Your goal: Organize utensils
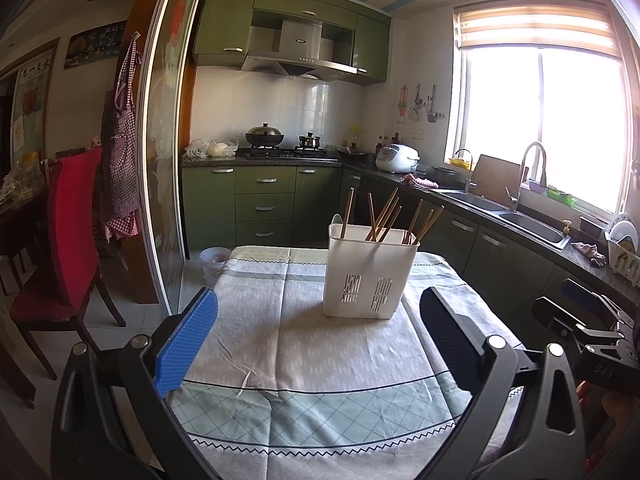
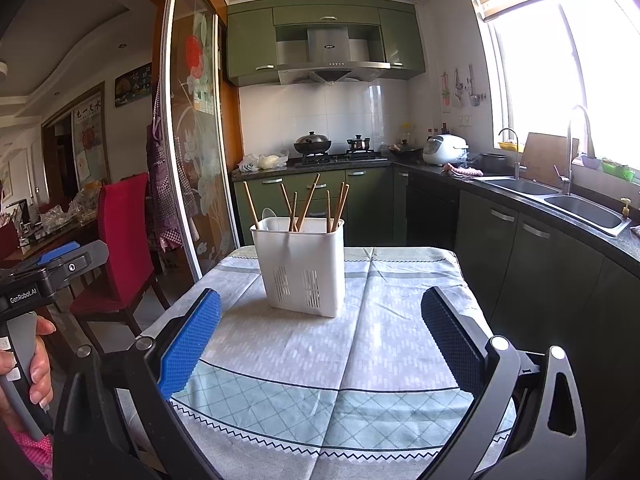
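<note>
The utensil holder [image 1: 370, 276] stands on the worktop [image 1: 304, 344] ahead of my grippers, chopsticks [image 1: 384, 216] upright in it, chair [image 1: 68, 240] to the left.

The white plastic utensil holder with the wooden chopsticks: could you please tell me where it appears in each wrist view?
Left wrist view: the white plastic utensil holder stands just right of centre on the patterned tablecloth, beyond the open left gripper.
Right wrist view: the holder stands just left of centre, beyond the open right gripper.
Shared landmark: the white rice cooker on the counter.
</note>
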Motion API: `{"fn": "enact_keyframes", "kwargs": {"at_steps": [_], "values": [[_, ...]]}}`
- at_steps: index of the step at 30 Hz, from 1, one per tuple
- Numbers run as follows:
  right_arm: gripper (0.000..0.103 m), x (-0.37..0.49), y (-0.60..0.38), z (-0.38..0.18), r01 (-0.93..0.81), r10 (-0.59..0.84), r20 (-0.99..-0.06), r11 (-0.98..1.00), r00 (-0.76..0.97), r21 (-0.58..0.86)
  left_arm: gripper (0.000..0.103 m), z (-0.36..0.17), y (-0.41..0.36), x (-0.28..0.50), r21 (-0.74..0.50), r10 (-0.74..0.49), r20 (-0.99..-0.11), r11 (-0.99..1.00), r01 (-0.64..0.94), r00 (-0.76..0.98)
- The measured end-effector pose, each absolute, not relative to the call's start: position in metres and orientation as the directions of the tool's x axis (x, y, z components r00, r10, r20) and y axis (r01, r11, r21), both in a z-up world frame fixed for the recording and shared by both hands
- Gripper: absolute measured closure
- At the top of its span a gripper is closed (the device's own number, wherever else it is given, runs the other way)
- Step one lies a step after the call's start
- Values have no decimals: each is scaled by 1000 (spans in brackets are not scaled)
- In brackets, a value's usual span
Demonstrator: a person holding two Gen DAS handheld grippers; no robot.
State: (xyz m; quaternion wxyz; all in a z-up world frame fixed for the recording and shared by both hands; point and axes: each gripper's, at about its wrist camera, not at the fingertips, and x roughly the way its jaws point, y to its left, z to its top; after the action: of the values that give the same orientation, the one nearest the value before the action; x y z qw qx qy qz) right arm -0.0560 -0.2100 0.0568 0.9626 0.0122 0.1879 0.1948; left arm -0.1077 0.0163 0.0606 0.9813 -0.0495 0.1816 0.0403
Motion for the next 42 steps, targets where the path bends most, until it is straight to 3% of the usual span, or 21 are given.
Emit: {"fn": "enact_keyframes", "kwargs": {"at_steps": [18, 27, 42], "values": [[4, -54, -209, 52, -372, 380, -363, 923, 851, 95, 7, 59, 18, -104, -117, 8, -388, 991, -58, 922], [4, -53, -209, 50, -374, 382, -366, 923, 849, 96, 7, 62, 14, -108, -60, 84, -354, 992, -112, 932], [4, -52, -208, 48, -374, 381, -368, 923, 848, 95, 7, 61, 17, -105, -61, 80, -374, 992, -111, 924]]}}
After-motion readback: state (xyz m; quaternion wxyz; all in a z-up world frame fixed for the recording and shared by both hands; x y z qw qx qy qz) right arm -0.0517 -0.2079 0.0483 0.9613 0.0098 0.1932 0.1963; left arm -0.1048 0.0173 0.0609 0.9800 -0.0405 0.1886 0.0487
